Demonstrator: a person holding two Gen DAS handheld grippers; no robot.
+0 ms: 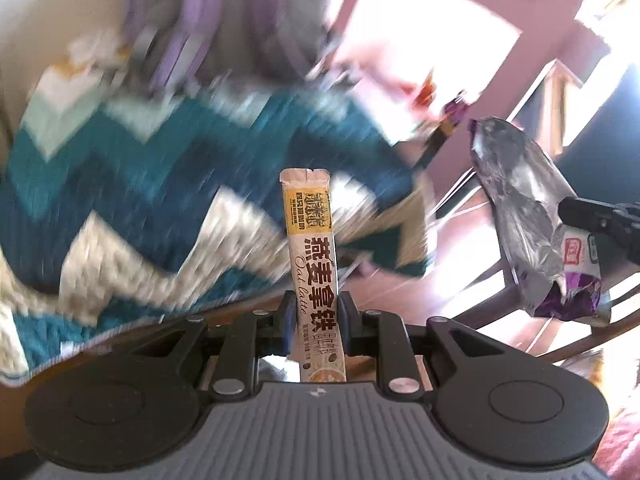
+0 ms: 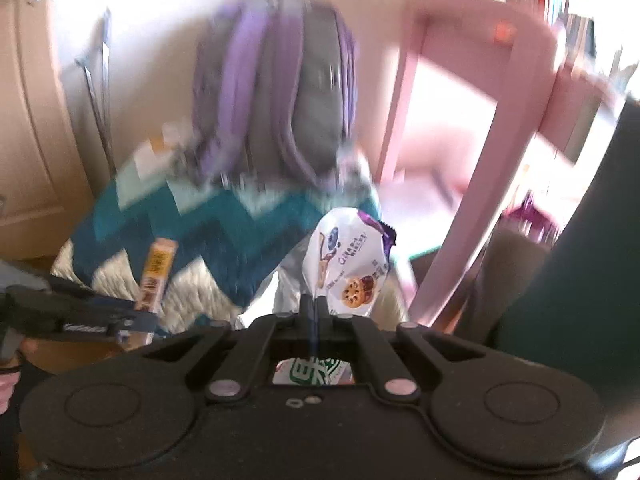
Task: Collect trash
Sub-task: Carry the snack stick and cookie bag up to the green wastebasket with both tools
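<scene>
The left hand-held gripper (image 1: pixel 316 312) pinches the oat latte sachet (image 1: pixel 314 256) upright, clear of the zigzag blanket (image 1: pixel 120 168). The right hand-held gripper (image 2: pixel 314 304) clamps the cookie wrapper (image 2: pixel 348 264) at its lower edge, held aloft. The background is blurred; a pink chair (image 2: pixel 480 120) appears to stand beyond.

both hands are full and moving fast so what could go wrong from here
1. The left gripper pinches the oat latte stick low down, so most of it stands free above the jaws; a swing might tip or slide it out.
2. The right gripper holds the cookie wrapper by a thin crumpled edge of slick foil, which may slip loose.
3. The blurred background suggests quick motion, and the pink chair stands close; either piece could snag it.
</scene>
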